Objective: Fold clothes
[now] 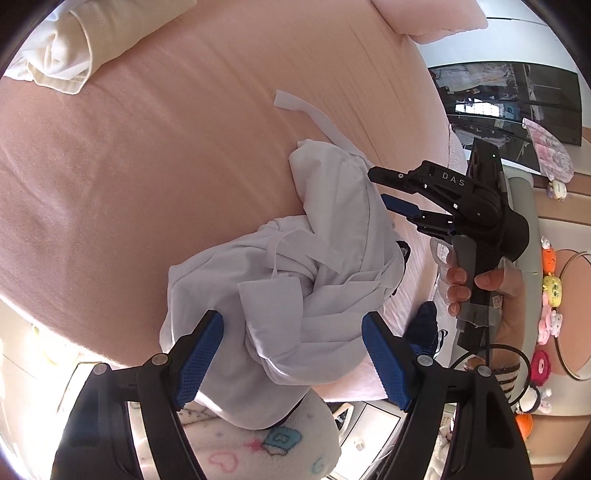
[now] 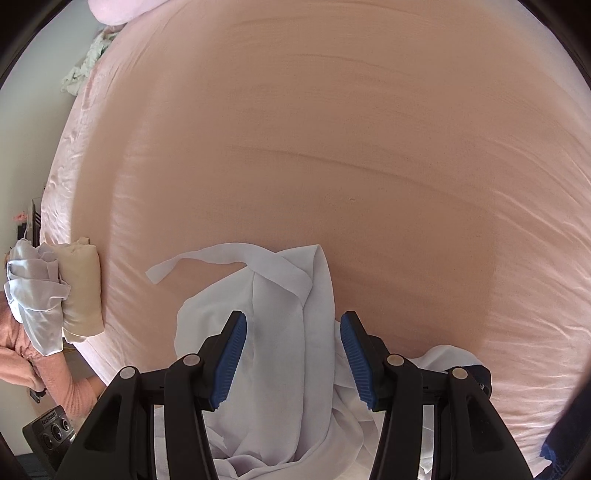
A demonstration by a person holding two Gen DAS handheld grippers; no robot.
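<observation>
A crumpled white garment (image 1: pixel 295 266) lies at the near edge of the pink bed (image 1: pixel 147 166), and part of it hangs over that edge. A long white strap (image 2: pixel 207 260) trails from it across the sheet. My left gripper (image 1: pixel 293 358) hovers over the bunched cloth with its blue pads spread wide, and neither pad presses on it. My right gripper (image 2: pixel 291 358) points steeply down over the garment's (image 2: pixel 280 332) flatter part, open, with cloth lying under the gap. In the left wrist view the right gripper (image 1: pixel 376 186), held by a hand (image 1: pixel 461 284), reaches in from the right.
Folded cream clothes (image 1: pixel 62 40) sit at the bed's far corner, seen with a white garment (image 2: pixel 33 291) draped on them. A pink pillow (image 1: pixel 432 14) lies at the head. Fleecy white fabric with printed hearts (image 1: pixel 258 446) is below the edge. Plush toys (image 1: pixel 550 288) line the right.
</observation>
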